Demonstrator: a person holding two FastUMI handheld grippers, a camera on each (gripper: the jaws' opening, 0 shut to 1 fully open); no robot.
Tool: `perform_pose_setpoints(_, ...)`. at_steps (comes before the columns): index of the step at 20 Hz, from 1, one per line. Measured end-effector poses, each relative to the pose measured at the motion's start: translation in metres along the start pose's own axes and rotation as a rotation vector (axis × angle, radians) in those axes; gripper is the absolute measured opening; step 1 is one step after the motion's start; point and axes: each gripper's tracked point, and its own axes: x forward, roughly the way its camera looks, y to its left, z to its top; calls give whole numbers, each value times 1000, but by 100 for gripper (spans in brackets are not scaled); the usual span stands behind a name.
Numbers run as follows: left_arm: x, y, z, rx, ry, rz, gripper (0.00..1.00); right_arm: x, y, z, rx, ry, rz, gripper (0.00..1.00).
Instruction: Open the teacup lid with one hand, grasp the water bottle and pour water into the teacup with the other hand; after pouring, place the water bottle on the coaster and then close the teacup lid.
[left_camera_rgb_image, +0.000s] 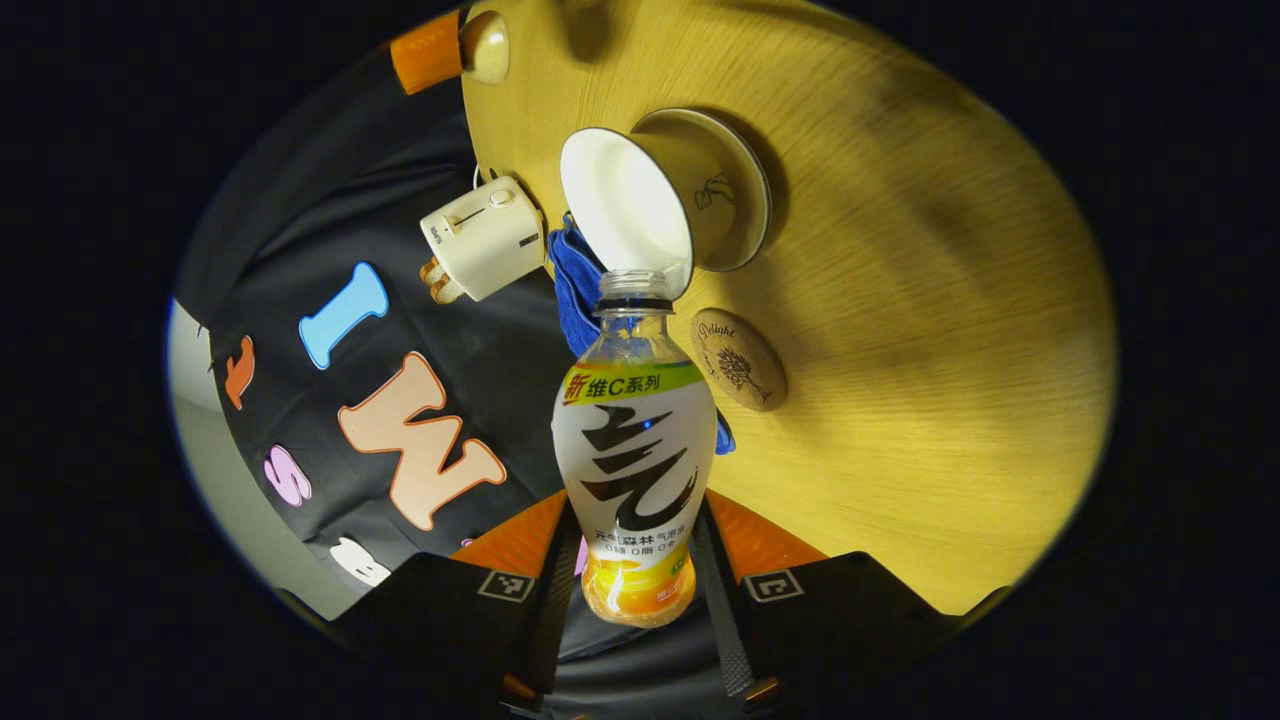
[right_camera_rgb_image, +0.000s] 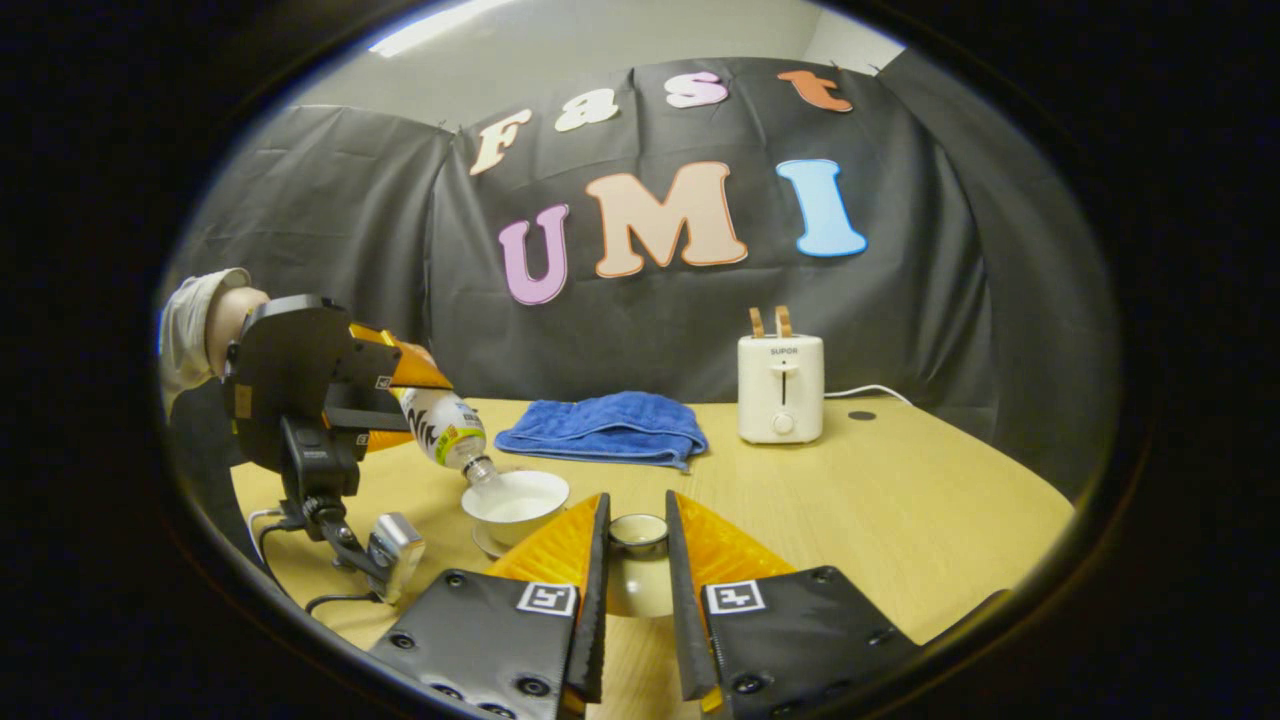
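left gripper clamps the bottle, tipped with its open mouth over the teacup, near the coaster. right gripper clenched on the lid, just above the table.

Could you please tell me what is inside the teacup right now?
The teacup is uncovered, its inside white, with the bottle mouth tipped over its rim. Whether water has gathered inside cannot be told.

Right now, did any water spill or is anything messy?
No spill shows. The bottle is tipped, its mouth at the teacup rim, the table around looks dry. The lid sits between the right gripper's fingers.
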Motion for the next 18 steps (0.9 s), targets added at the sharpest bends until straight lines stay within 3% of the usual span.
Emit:
perform_pose_setpoints(6, 4, -18, 11, -223, -101, -25, 60, 1, 8, 2, -14, -1, 9, 34)
perform_pose_setpoints(12, 2, -22, 31, -792, -253, -55, 60, 5, 15, 5, -24, -4, 20, 34)
perform_pose_setpoints(15, 3, -32, 36, -991, -290, -89, 60, 5, 21, 8, -30, -7, 27, 34)
perform_pose_setpoints(18, -1, -22, 37, -1188, -360, -72, 60, 8, 28, 7, -31, -4, 38, 34)
